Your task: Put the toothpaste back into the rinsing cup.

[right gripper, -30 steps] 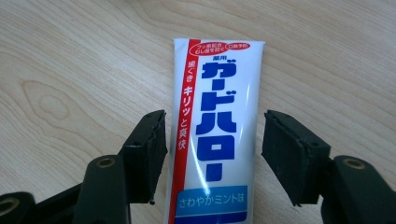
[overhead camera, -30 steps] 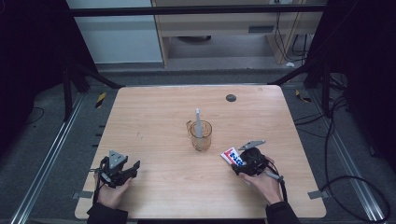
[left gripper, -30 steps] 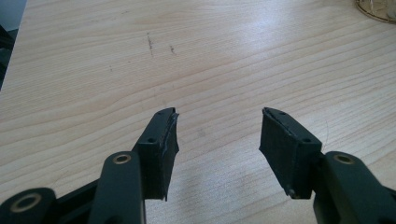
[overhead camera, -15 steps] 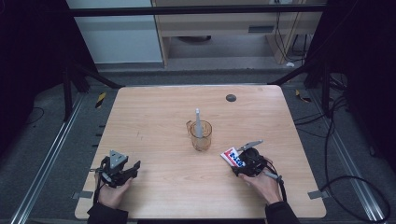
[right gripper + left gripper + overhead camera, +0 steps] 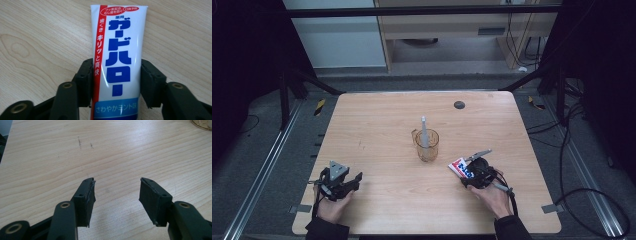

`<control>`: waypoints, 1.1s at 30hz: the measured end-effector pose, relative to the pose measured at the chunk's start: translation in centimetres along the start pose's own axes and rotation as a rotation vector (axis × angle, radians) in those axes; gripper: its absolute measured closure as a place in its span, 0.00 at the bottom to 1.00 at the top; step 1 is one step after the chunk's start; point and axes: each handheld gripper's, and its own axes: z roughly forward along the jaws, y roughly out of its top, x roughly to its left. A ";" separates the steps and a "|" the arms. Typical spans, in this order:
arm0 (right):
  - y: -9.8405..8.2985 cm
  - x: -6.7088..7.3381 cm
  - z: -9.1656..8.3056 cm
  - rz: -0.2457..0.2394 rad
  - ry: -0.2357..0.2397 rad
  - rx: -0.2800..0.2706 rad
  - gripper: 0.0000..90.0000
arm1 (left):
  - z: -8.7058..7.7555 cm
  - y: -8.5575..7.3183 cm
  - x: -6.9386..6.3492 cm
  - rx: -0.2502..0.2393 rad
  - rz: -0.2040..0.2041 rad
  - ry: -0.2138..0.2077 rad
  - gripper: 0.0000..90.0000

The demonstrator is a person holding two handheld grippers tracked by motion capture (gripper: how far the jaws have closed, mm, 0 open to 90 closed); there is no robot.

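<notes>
Closing in on the toothpaste tube [image 5: 117, 62], the right gripper [image 5: 116, 82] has its fingers [image 5: 85, 80] against both long edges of it; the jaws have just been narrowing, and the pads now sit flush to the tube's sides. The tube's near end is cut off by the bottom edge of the right gripper view, so the cap is not to be seen there. Its flat crimped end points away from the gripper, long axis in line with the fingers, printed face up, lying on the worktop [image 5: 37, 37].

In the high view the right gripper [image 5: 472, 172] covers most of the tube [image 5: 460, 166]; a red, white and blue corner sticks out toward the cup [image 5: 428, 146], near it but apart. The lettering is too small to read from there.

Left gripper [image 5: 116, 197]: fingers [image 5: 86, 197] wide apart, bare wood between them. It rests low at the near left of the worktop [image 5: 377, 130], well apart from the tube, held in the left hand [image 5: 332, 205].

The amber cup stands mid-worktop with a pale, slender item [image 5: 424, 132] upright inside; what it is cannot be made out. The cup's base is clipped at the top right corner of the left gripper view.
</notes>
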 end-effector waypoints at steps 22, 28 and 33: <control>0.3 -0.3 -3.0 0.027 0.036 -0.236 0.75 | 0.0 0.0 0.0 -0.002 -0.002 0.001 0.50; 0.8 -0.9 -4.4 0.062 0.024 -0.382 0.75 | -0.1 0.0 0.0 -0.002 -0.004 0.002 0.50; 1.8 -1.0 -5.4 0.088 0.018 -0.479 0.76 | -0.1 0.0 0.1 -0.003 -0.005 0.002 0.50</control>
